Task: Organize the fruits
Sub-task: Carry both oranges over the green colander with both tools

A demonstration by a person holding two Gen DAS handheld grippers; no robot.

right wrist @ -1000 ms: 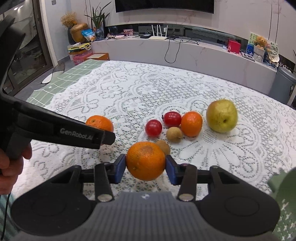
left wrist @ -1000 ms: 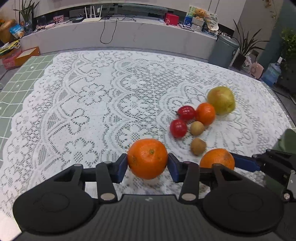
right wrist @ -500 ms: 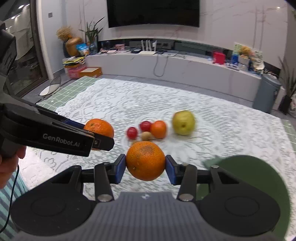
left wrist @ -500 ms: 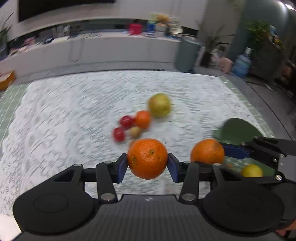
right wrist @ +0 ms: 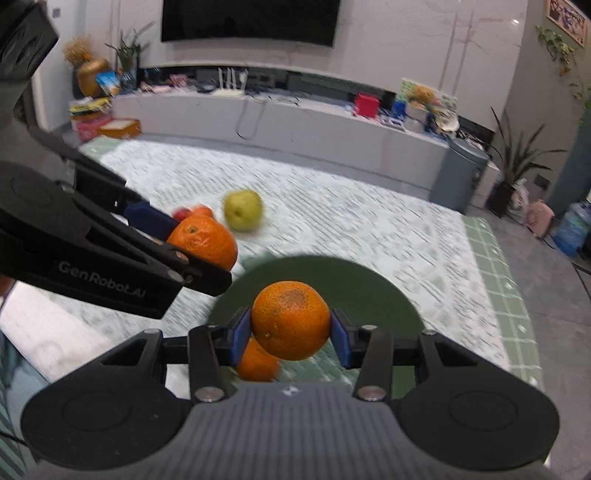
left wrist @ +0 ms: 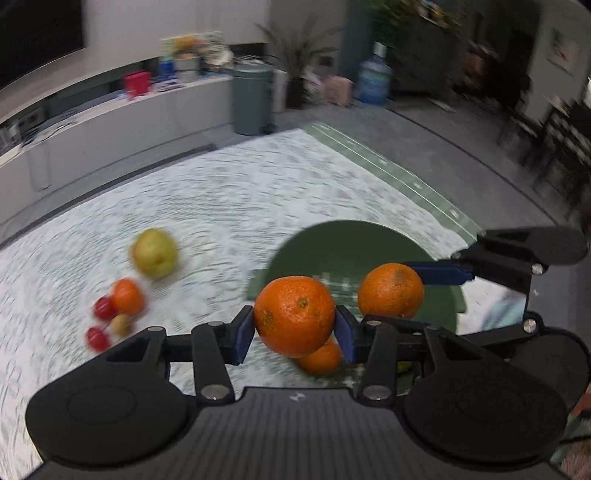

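A white lace cloth [right wrist: 369,236] covers the tabletop; a TV [right wrist: 251,20] hangs on the far wall. Each of my grippers, left [left wrist: 294,329] and right [right wrist: 290,329], clamps one orange over the green plate [right wrist: 332,269], where a third orange [right wrist: 256,363] lies. One apple [right wrist: 243,209] sits far left.

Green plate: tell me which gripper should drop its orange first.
Probably the right gripper: its orange hangs squarely over the green plate. The left gripper's orange sits nearer the plate's edge, above one already lying there.
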